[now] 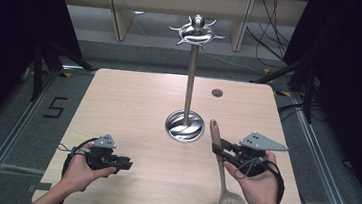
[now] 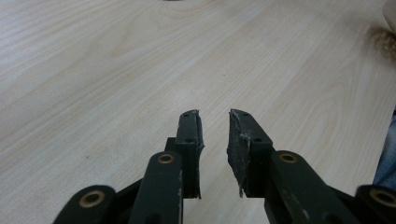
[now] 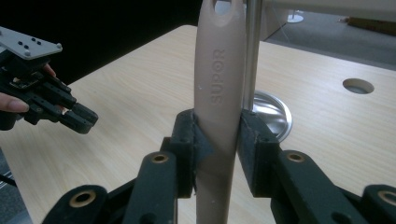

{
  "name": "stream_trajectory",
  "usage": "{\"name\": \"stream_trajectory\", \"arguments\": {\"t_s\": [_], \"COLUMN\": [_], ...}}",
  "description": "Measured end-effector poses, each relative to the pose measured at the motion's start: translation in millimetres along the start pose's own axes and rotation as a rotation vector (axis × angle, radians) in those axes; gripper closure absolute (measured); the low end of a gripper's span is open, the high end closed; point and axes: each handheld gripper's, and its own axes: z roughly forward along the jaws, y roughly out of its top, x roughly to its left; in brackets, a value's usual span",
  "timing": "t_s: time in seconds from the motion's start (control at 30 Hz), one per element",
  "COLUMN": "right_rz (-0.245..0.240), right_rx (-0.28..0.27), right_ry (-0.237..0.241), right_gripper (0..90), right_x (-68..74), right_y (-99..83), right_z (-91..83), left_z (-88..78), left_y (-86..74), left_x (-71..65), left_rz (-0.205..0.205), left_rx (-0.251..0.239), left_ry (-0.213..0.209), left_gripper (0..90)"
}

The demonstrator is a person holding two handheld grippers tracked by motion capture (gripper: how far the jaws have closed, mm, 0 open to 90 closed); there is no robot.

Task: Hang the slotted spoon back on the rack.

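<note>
The right gripper [image 3: 215,140] clamps a smooth beige slotted spoon [image 1: 225,179] at its handle, 5 o'clock of the steel stand [image 1: 191,73]. The right gripper view reveals embossed "SUPOR". The left gripper [image 2: 215,140] hovers over pale woodgrain table [image 1: 133,107], jaws slightly apart.

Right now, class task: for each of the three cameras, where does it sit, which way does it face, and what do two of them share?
High view: above the person's side, facing forward and down on the table; both hands and forearms enter from below.
Left gripper view: rides the left gripper, looking along its parted jaws at bare tabletop.
Right gripper view: rides the right gripper, its jaws clamped on the slotted spoon, facing the utensil stand.
Shared: high and right gripper views both show spoon, stand and left gripper.
</note>
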Motion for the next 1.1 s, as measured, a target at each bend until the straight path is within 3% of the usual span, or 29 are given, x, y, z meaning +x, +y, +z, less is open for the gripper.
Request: {"name": "stream_trajectory", "arguments": {"t_s": [0.1,0.2,0.37,0.47,0.53,0.57,0.63,0.7,0.77,0.87,0.9,1.07,1.1], "right_rz": [-0.003,0.023,-0.006,0.005,0.012,-0.02,0.019,0.002,0.009,0.029,0.0,0.019,0.019], "right_rx": [-0.006,0.006,-0.035,-0.047,-0.047,-0.06,-0.066,-0.073,-0.107,-0.109,-0.133,-0.151,-0.157], "right_ry": [0.025,0.027,0.037,0.044,0.048,0.041,0.053,0.043,0.059,0.047,0.043,0.051,0.047], "right_gripper": [69.6,69.6,69.7,69.6,69.7,69.7,69.7,69.7,69.7,69.7,69.7,69.7,69.7], "right_x": [-1.3,0.8,0.4,1.2,0.4,-2.8,-2.7,-5.0,-5.6,-4.0,-6.4,-8.0,-8.6], "right_y": [-0.2,-0.5,0.6,1.3,1.7,1.6,0.1,-0.3,0.7,2.3,3.9,3.9,3.7], "right_z": [-0.4,-2.3,-2.8,-4.4,-5.5,-5.0,-4.9,-6.0,-7.0,-10.6,-11.6,-11.1,-11.8], "left_z": [0.9,0.0,-0.3,-0.4,0.6,0.6,-0.2,-0.8,-0.1,0.2,0.2,0.0,0.4], "left_y": [-0.4,0.2,0.2,0.2,-0.5,-0.5,-0.3,0.1,-0.2,-0.3,-0.2,-0.5,-0.7], "left_x": [-1.2,-0.1,-0.4,-0.3,-1.5,-1.4,-0.9,-0.3,-0.5,-0.6,-0.6,-0.2,-1.0], "left_rz": [-0.018,0.003,0.002,0.005,-0.016,-0.014,-0.006,0.007,0.001,0.001,0.002,0.009,-0.008], "left_rx": [-0.001,-0.001,-0.005,-0.003,-0.006,-0.005,-0.003,-0.005,-0.01,-0.01,-0.01,-0.001,-0.002], "left_ry": [-0.003,-0.001,0.0,0.0,0.001,0.001,0.003,0.003,0.004,0.004,0.004,0.006,0.007], "left_gripper": [72.7,72.7,72.7,72.6,72.4,72.3,72.2,72.1,71.9,71.8,71.7,71.6,71.6]}}
